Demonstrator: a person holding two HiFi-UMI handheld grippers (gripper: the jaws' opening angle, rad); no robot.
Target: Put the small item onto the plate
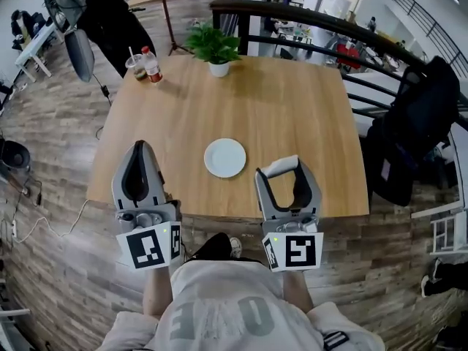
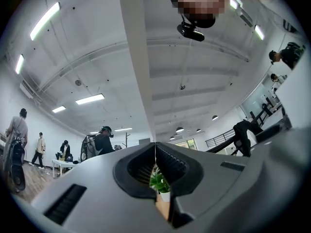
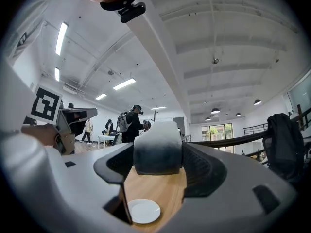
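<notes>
Pale wood tabletop (image 1: 292,115) stands on plank flooring beside a dark curved railing (image 1: 314,20). A white plate (image 1: 224,157) lies empty near the tabletop's front edge, ahead of and between the two tools. At the far edge are a potted plant (image 1: 213,50) in a white pot, a bottle (image 1: 151,66) with a red cap and red label, and just beside it a cup (image 1: 135,66) with a straw. The label's print is too small to read.

The right tool (image 1: 284,172) is clamped on the small item (image 1: 278,166), a white and grey rounded piece held at its tips. It is off the plate, to the plate's right, over the tabletop's front edge. The left tool (image 1: 140,148) has its jaws closed together with nothing between them.

Each tool carries a cube with black-and-white square markers (image 1: 150,246). The person's light shirt (image 1: 219,313) bears large pale letters, which I cannot read with certainty from above.
</notes>
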